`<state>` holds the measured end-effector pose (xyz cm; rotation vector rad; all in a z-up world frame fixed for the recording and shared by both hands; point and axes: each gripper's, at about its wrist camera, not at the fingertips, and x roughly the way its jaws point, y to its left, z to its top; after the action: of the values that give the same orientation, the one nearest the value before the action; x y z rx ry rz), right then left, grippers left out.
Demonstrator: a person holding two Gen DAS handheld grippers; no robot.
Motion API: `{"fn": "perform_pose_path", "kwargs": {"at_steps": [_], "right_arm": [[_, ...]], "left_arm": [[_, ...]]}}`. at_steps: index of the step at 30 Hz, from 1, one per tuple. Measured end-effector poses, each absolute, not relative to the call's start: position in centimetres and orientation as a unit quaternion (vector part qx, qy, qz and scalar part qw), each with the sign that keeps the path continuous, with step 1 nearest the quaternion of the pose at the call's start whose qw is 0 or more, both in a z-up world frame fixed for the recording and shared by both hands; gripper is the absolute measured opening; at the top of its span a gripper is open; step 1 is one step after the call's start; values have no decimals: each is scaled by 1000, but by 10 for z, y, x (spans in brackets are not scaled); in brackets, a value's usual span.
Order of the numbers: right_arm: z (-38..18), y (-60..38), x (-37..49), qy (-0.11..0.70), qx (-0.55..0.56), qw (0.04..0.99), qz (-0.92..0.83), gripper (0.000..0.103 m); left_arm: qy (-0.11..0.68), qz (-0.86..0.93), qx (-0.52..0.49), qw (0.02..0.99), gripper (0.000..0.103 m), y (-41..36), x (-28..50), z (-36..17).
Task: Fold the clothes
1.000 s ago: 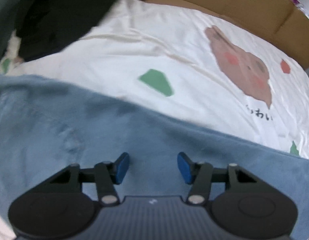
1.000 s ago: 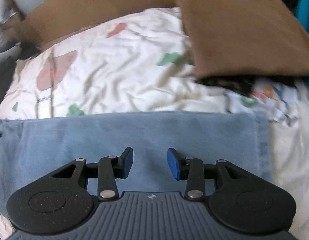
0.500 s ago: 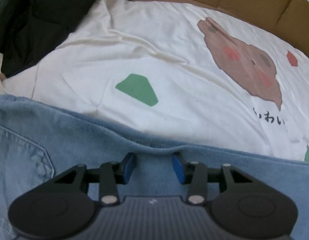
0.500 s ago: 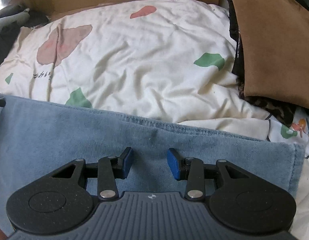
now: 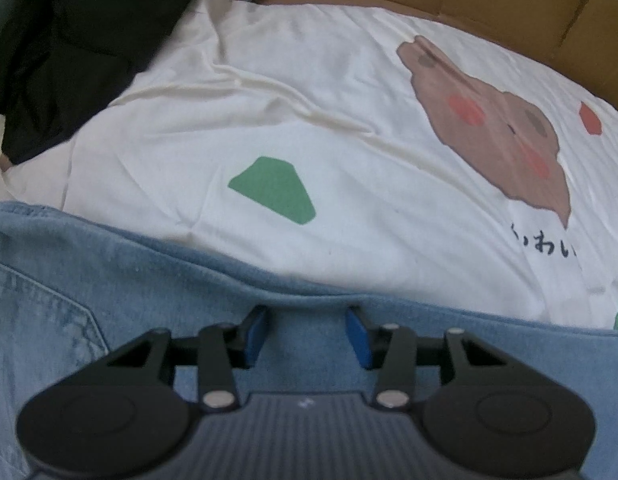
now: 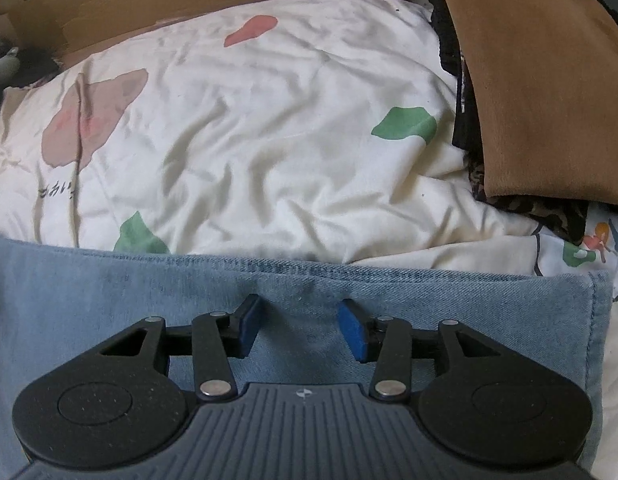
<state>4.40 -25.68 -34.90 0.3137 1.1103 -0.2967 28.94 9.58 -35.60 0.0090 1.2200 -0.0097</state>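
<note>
I see light-blue jeans (image 5: 149, 300) on a cream cartoon-print quilt (image 5: 349, 160) edged by cardboard (image 5: 489, 8), my left gripper (image 5: 307, 334) apart, right gripper (image 6: 300, 326) opening over denim.

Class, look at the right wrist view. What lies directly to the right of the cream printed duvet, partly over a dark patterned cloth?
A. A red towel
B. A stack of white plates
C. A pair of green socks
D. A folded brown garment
D: a folded brown garment lies at the right edge of the cream duvet, with a dark patterned cloth showing from under its lower edge.
</note>
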Motion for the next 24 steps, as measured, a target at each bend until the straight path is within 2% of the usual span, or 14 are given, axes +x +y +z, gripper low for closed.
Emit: {"fn": "perform_pose_path", "kwargs": {"at_steps": [8, 9, 10, 11, 14, 18, 24], "right_arm": [[-350, -250, 45, 503, 110, 847, -134, 51], [-350, -250, 46, 503, 106, 848, -132, 51], [-349, -250, 46, 504, 104, 848, -130, 51], [-348, -251, 47, 505, 105, 847, -127, 51], [-343, -262, 47, 511, 131, 842, -112, 50], [-328, -271, 41, 491, 142, 853, -106, 46], [-306, -285, 22, 471, 140, 862, -124, 46]], "left_arm": [[571, -6, 6, 821, 46, 96, 288, -354], [564, -9, 2, 826, 40, 97, 286, -351], [544, -10, -8, 839, 21, 101, 282, -343], [526, -3, -16, 850, 15, 106, 278, -335], [515, 26, -32, 856, 15, 126, 274, -319], [491, 67, 7, 869, 15, 155, 269, -304], [483, 128, 20, 866, 15, 216, 265, -294]]}}
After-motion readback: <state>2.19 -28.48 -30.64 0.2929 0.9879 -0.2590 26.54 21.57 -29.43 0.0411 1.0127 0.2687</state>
